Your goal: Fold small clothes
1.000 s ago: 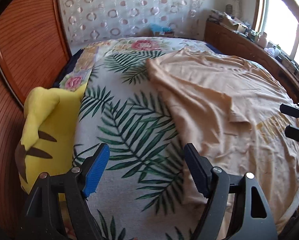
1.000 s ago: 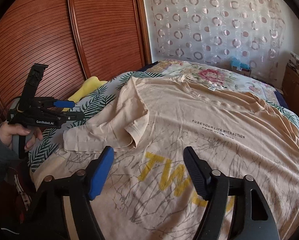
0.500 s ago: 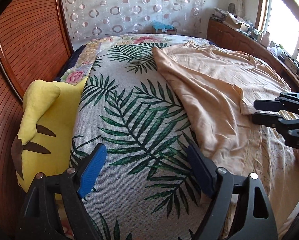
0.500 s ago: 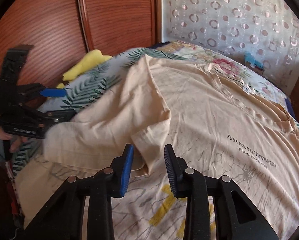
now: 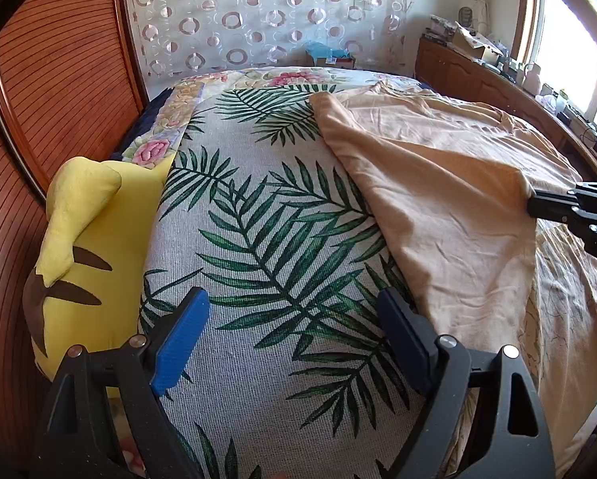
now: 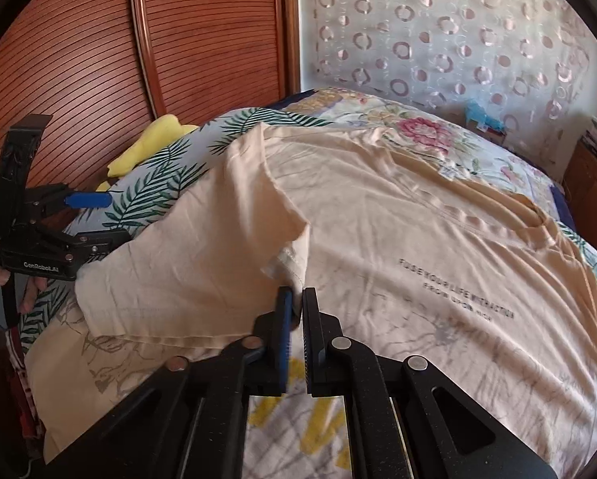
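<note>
Since the earlier frames the right tongs point(image 6: 295, 303) have just been closing, and they now pinch the hem of the folded-over sleeve point(image 6: 226, 247) of the peach T-shirt point(image 6: 418, 239), which sits at about 12 o'clock from their tips. That shirt lies spread over the leaf-print bedspread point(image 5: 258, 219), its sleeve drawn in across the chest beside the small line of black lettering point(image 6: 456, 289). At 9 o'clock in the right wrist view the left tongs point(image 5: 294, 339) have just been opening and stand wide over bare bedspread with nothing between them, a yellow plush point(image 5: 83, 247) at their 10 o'clock.
</note>
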Demonstrator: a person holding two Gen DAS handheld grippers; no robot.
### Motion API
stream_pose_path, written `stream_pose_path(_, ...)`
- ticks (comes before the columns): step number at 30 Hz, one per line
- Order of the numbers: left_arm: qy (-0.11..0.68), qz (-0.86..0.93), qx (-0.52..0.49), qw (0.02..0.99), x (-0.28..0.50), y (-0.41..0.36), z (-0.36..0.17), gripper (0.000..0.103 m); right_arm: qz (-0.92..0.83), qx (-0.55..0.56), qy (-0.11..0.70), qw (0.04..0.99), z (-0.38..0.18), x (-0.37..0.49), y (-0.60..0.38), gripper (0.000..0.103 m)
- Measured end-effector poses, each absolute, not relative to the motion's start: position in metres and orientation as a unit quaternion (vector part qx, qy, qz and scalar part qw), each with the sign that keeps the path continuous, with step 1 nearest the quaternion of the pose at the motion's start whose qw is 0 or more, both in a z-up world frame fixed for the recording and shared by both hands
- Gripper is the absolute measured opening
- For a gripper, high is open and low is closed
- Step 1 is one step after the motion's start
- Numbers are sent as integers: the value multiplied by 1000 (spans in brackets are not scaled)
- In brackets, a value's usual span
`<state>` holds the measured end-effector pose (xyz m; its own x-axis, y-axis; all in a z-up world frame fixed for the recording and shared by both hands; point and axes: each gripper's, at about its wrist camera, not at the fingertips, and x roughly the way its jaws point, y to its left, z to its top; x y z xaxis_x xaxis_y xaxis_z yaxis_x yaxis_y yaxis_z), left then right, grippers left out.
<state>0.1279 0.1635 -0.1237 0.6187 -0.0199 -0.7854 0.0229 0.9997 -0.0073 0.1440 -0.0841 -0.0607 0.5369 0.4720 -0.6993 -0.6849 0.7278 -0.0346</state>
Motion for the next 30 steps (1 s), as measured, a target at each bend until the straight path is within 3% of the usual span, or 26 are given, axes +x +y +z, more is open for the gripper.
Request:
stream_pose_path(1,436,-12,2,900,128,164,-124,87,328,-156,341,867,-60,142,-86,5)
stream_pose_path(5,437,-11,1,899,128,165,-124,87,323,-134,342,872,-60,137,-97,28)
stream_pose_path(15,387,-20,6,922,92,148,-96,84,299,-120,344,882,-56,100,-165,31)
stream_pose_path(19,366,-51,-11,929,66,128,-81,78,279,-114,349,887,-55,82,-193,35)
stream_pose_path(22,366,-70,-21,928,54,113,-81,70,265,-113,349,892,-56,67,-207,36)
stream_pose_path(27,378,-87,-24,922,42,90,-89,41,253,-112,358,892,-56,48,-214,36)
stream_pose_path(30,385,-95,-25,918,38,82,-95,35,244,-117,359,893,-58,40,-214,36)
